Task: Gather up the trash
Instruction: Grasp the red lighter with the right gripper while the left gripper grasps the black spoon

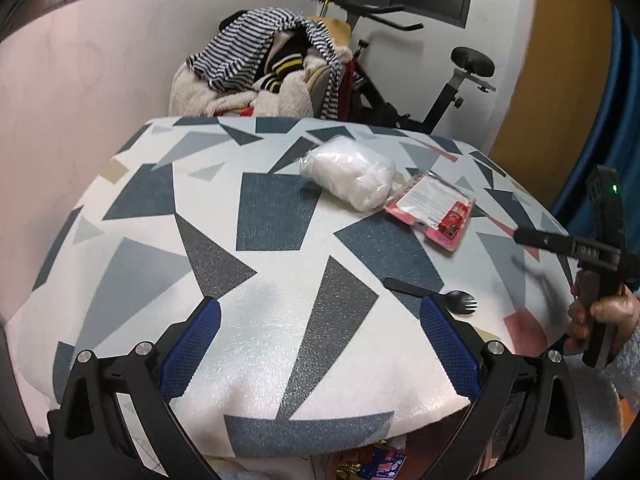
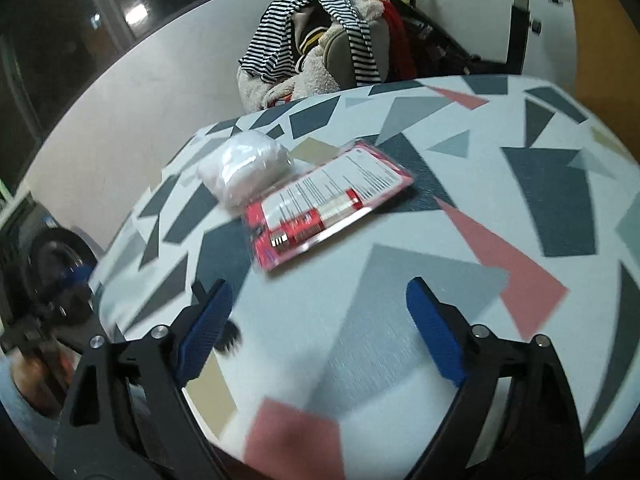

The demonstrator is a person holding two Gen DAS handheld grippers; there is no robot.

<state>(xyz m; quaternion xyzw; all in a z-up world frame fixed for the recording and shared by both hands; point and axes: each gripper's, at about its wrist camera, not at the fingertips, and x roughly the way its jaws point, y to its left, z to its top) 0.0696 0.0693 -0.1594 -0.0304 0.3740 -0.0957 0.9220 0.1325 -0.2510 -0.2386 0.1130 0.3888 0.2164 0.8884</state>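
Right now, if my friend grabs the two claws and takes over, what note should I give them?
Left claw: open, holding nothing, above the near part of the table.
Right claw: open, holding nothing, aimed at the red packet.
Trash on the table: a black plastic fork by the left claw's right finger, the red packet past it, and a clear bag of white stuff touching the packet on the far side.
Done: nothing picked up yet, as far as I can see.
Left: grab the fork, packet and bag. No bin shows in either view.
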